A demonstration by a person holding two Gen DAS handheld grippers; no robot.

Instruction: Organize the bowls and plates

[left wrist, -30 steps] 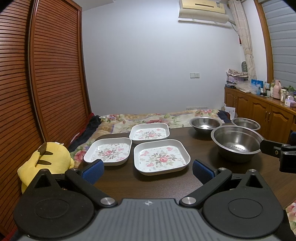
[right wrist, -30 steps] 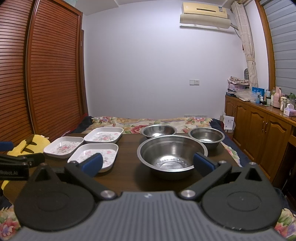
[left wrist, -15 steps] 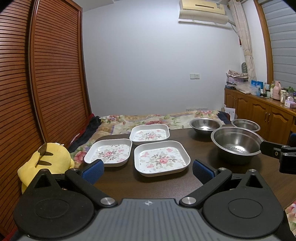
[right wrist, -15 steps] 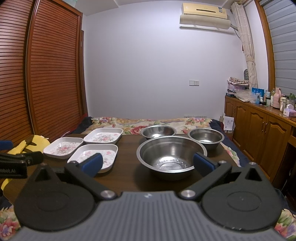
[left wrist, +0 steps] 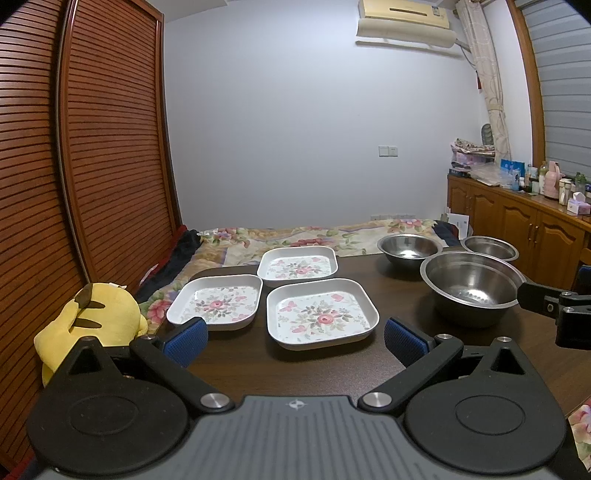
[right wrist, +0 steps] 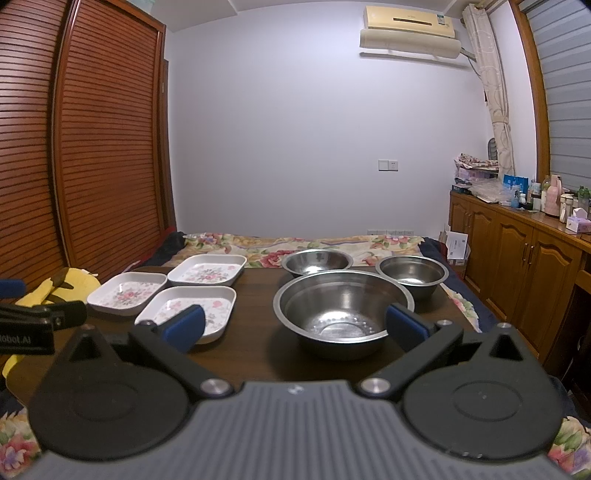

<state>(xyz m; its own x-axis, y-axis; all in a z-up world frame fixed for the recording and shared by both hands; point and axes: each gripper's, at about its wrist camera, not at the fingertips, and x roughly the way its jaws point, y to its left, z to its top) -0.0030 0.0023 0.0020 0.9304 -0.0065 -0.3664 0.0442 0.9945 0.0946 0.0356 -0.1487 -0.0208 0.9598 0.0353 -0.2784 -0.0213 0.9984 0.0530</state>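
Your left claw (left wrist: 293,341) is wide open, empty, lined up on the nearest plate (left wrist: 322,313); your right claw (right wrist: 295,325) is equally wide, empty, framing the big bowl (right wrist: 343,312), likely first pick. Two more plates (left wrist: 218,302) and two small bowls (right wrist: 412,275) sit apart, unstacked, on the dark table (left wrist: 295,369). Bed, wardrobe, cabinets behind.

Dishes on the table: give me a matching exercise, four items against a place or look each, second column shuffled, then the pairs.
Items:
1. big steel bowl
2. near floral plate
3. yellow plush
4. air conditioner

Descriptions:
A. high on the back wall
B. off the table's left edge
C. ahead of the open right fingers
D. ahead of the open left fingers

Pairs: 1-C, 2-D, 3-B, 4-A
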